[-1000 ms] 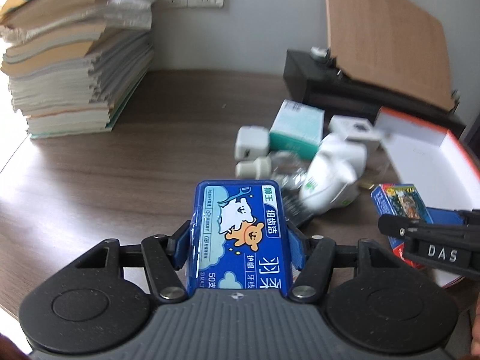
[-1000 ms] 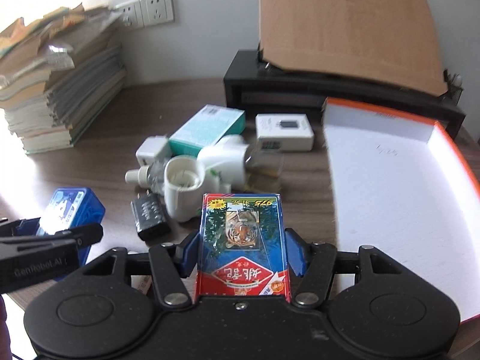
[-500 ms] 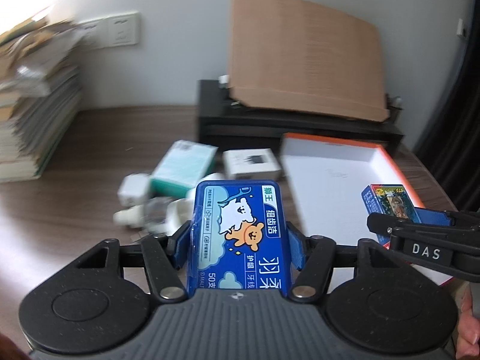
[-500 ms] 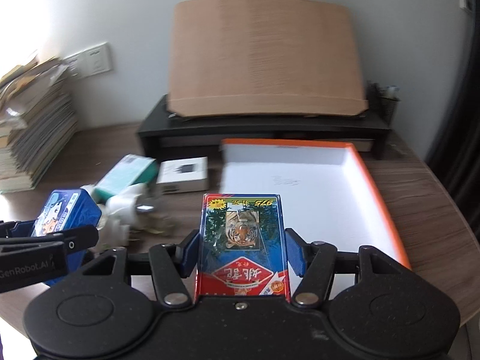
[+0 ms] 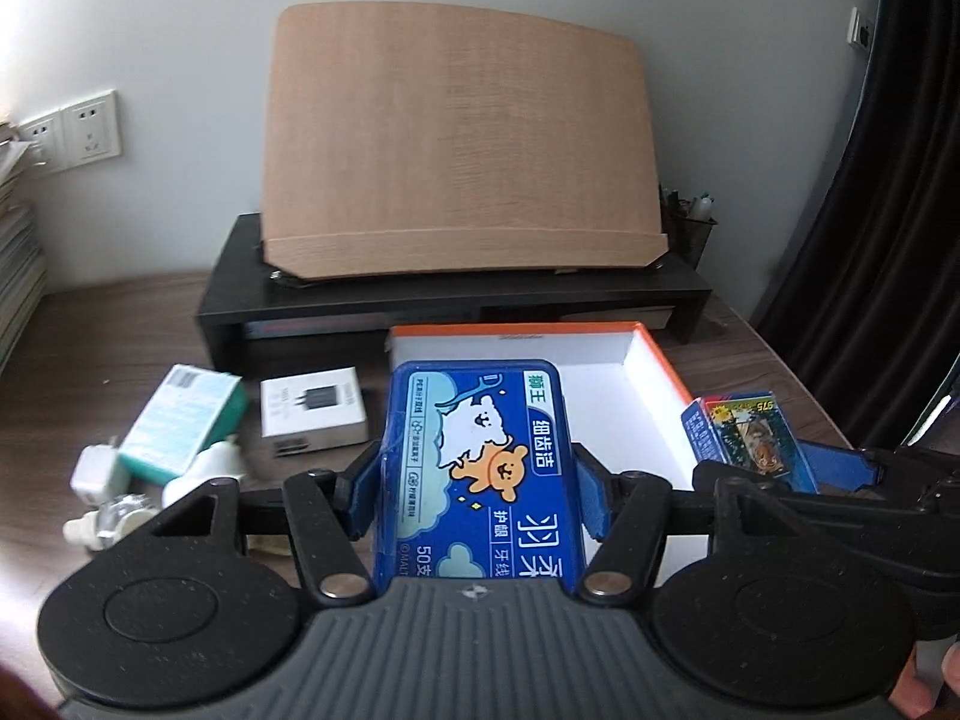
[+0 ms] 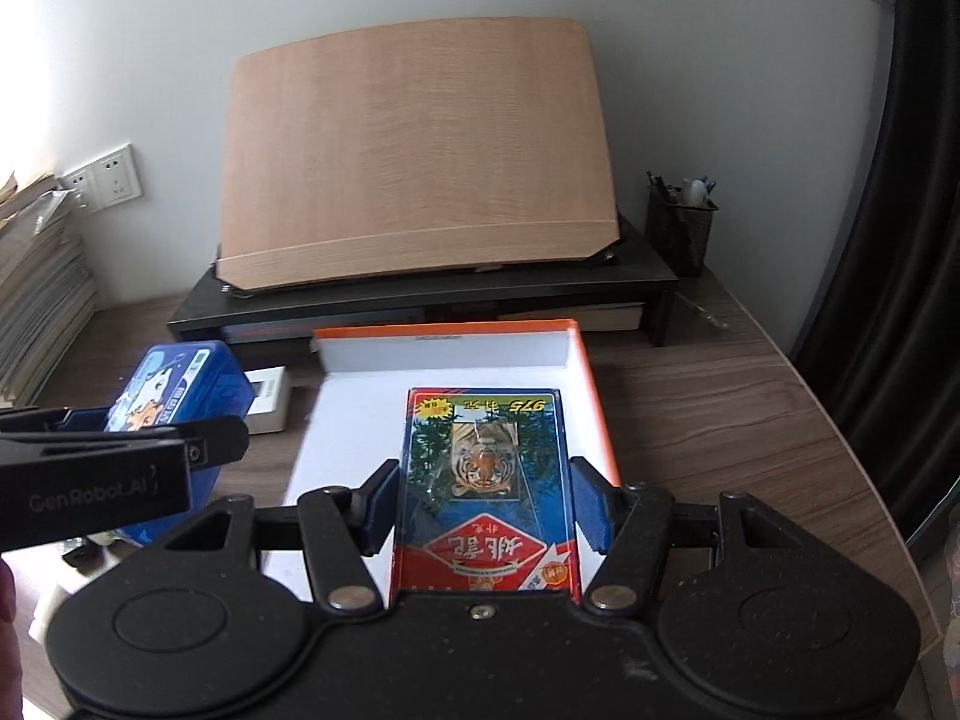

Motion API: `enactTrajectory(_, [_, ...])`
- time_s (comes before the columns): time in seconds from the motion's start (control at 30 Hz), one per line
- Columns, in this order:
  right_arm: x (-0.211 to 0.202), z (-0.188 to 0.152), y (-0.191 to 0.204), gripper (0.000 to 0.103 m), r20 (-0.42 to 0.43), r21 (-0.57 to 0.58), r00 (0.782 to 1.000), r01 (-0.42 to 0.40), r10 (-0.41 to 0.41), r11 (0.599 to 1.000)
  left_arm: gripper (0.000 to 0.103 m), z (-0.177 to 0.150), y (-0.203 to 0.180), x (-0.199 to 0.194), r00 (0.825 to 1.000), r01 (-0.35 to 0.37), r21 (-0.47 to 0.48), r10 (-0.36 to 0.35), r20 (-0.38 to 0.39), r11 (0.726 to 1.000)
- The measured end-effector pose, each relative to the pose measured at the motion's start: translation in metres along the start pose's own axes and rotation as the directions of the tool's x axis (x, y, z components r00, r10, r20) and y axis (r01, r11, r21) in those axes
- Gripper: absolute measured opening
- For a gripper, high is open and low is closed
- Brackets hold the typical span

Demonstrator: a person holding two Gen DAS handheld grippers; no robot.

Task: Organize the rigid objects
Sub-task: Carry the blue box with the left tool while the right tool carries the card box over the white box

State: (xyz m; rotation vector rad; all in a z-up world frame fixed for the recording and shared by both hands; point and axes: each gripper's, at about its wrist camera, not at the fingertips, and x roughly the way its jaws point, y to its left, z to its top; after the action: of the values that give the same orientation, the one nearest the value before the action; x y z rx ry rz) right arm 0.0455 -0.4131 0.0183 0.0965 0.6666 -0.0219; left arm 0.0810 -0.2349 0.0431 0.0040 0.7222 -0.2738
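The left gripper (image 5: 477, 495) clamps a blue floss-pick box (image 5: 480, 468) by its long sides. The right gripper (image 6: 483, 495) clamps a tiger-print card pack (image 6: 486, 480) the same way. Both items are held above the open white tray with orange rim (image 6: 591, 384) on the wooden desk (image 6: 750, 396). Left of the tray lie a white charger box (image 5: 313, 408) and a teal carton (image 5: 183, 420). Behind stands a black riser (image 5: 456, 300) bearing a tilted wooden board (image 5: 456, 150).

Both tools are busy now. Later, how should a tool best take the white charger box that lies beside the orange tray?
Probably from above, across its two short ends. The white charger box lies flat on the desk, and its left end looks free. The right end is near the orange tray, so lower that finger carefully. The green box lies close on the left.
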Motion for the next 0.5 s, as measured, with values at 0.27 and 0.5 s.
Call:
enactTrajectory(0.27, [0.019,0.009,-0.022,0.071,-0.010,-0.013,1.000,-0.021,0.021,1.000,0.063,0.007,-0.013,0.015,0.999,-0.032,-0.013,0.032,-0.005,0.999])
enactTrajectory(0.5, [0.029,0.015,-0.024,0.071,-0.011,-0.023,0.999,-0.042,0.042,0.999,0.063,0.010,-0.016,0.024,0.998,-0.062,-0.017,0.062,-0.009,0.998])
